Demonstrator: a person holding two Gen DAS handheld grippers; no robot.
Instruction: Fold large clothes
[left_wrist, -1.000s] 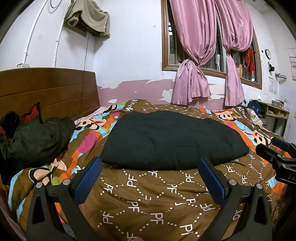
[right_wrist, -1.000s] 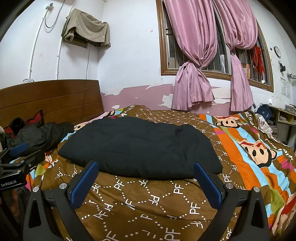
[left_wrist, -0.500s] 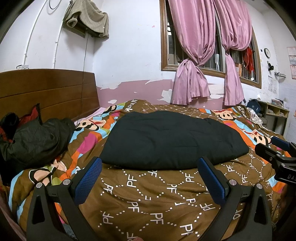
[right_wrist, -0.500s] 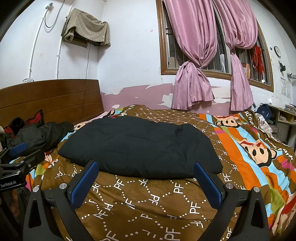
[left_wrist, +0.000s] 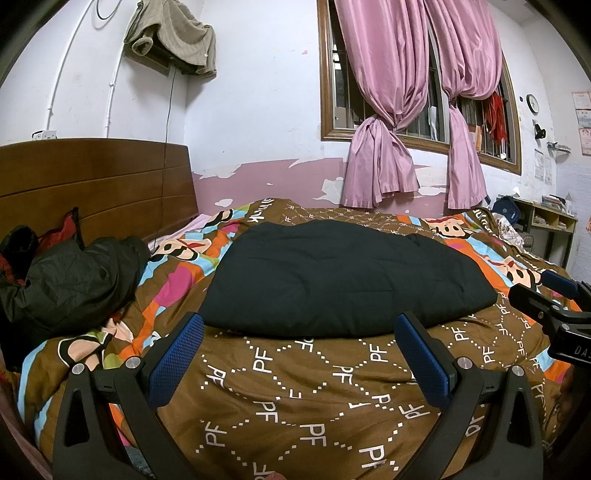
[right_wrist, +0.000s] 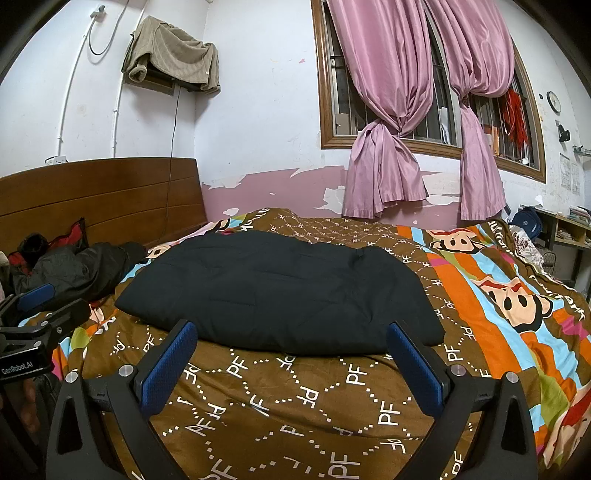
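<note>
A large black padded garment (left_wrist: 343, 277) (right_wrist: 280, 291) lies folded flat in a wide slab on the brown patterned bedspread (left_wrist: 295, 387) (right_wrist: 295, 398). My left gripper (left_wrist: 299, 332) hovers open just short of its near edge, with nothing between the blue pads. My right gripper (right_wrist: 291, 339) is open too, at the near edge of the same garment, a little to the right. Each gripper shows at the side of the other's view: the right gripper (left_wrist: 546, 291) and the left gripper (right_wrist: 44, 302).
A crumpled dark jacket (left_wrist: 70, 280) (right_wrist: 77, 269) with red lining lies by the wooden headboard (left_wrist: 92, 181) at the left. Pink curtains (left_wrist: 384, 110) hang over the window behind the bed. A shelf (left_wrist: 554, 218) stands at the far right.
</note>
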